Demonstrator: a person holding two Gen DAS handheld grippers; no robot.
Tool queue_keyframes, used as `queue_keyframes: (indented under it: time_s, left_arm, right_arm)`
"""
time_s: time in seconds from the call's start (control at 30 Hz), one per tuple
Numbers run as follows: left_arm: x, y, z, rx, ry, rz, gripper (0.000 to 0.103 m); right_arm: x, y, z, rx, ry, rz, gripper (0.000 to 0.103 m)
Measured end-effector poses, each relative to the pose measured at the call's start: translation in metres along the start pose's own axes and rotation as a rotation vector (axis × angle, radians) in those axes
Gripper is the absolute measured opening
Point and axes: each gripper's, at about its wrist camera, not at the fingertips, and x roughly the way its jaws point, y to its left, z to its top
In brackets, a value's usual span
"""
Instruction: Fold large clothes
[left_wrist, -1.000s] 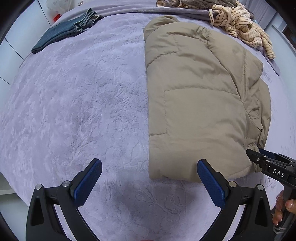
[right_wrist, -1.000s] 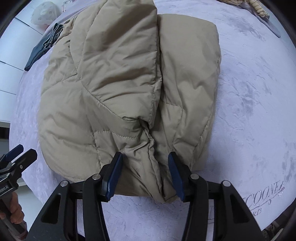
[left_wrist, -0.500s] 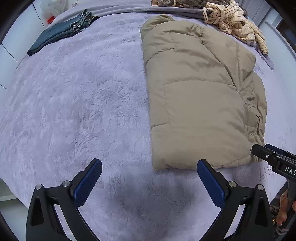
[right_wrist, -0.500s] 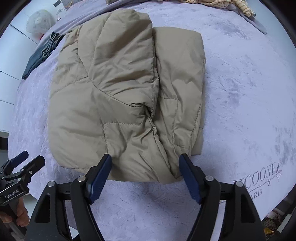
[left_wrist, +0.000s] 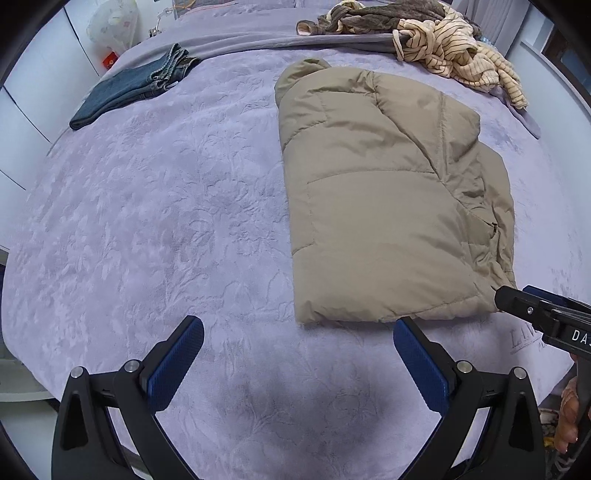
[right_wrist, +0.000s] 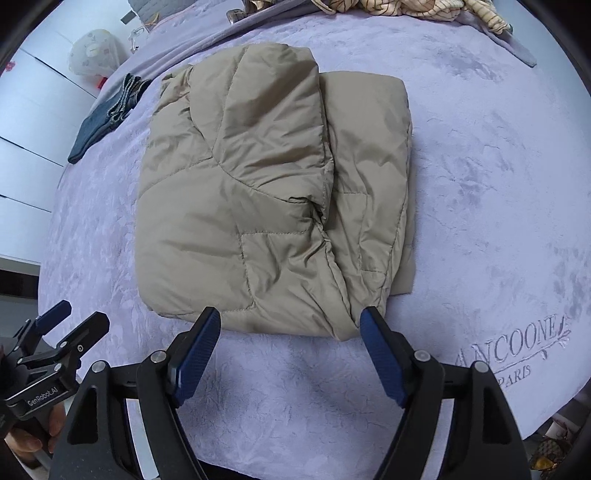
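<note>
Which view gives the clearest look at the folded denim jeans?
The left wrist view. There the jeans lie fully in sight on the purple bedspread, with folded edges and frayed hems readable. In the right wrist view the jeans are small and squeezed at the frame's left edge beside the beige puffer jacket.

Black tool (left_wrist: 297, 354), blue ribbed pads, silver screws

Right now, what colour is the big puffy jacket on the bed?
Beige-tan, plain; the puffy jacket shows best in the right wrist view.

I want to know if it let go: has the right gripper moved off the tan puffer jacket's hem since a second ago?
Yes. The right gripper has just opened and backed off the tan puffer jacket, toward the bedspread's edge.
</note>
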Motion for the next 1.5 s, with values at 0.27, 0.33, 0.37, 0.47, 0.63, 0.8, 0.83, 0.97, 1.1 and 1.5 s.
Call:
queue_keyframes:
  time_s: [0.27,0.33,0.37,0.47,0.63,0.8,0.83,0.97,1.1,1.5]
  left_arm:
    - [-0.045,-0.024,-0.011,-0.060,-0.070,0.003,0.103]
    - [-0.056,-0.029,-0.014,-0.066,-0.086,0.008,0.103]
    - [-0.060,-0.031,-0.016,-0.067,-0.092,0.011,0.103]
    - [-0.072,-0.036,-0.022,-0.076,-0.108,0.022,0.103]
    - [-0.087,-0.038,-0.034,-0.094,-0.129,0.036,0.103]
    - [-0.107,-0.037,-0.036,-0.096,-0.175,0.051,0.103]
    - [-0.112,-0.035,-0.035,-0.095,-0.188,0.052,0.103]
    - [-0.127,-0.027,-0.030,-0.074,-0.239,0.067,0.103]
    - [-0.134,-0.015,-0.026,-0.073,-0.260,0.096,0.103]
    - [-0.139,0.005,-0.019,-0.073,-0.261,0.062,0.103]
  right_arm:
    - [-0.049,0.001,-0.005,-0.081,-0.114,-0.030,0.087]
    - [-0.062,0.000,-0.006,-0.095,-0.160,-0.047,0.088]
    - [-0.069,0.000,-0.006,-0.100,-0.183,-0.053,0.088]
    - [-0.085,-0.002,-0.008,-0.109,-0.234,-0.059,0.089]
    - [-0.109,0.005,-0.016,-0.147,-0.322,-0.092,0.090]
    - [-0.123,0.009,-0.019,-0.148,-0.300,-0.122,0.090]
    - [-0.125,0.010,-0.018,-0.142,-0.284,-0.118,0.090]
    - [-0.131,0.018,-0.021,-0.128,-0.287,-0.091,0.090]
    - [-0.132,0.027,-0.025,-0.094,-0.306,-0.112,0.090]
    - [-0.145,0.053,-0.030,-0.101,-0.352,-0.216,0.090]
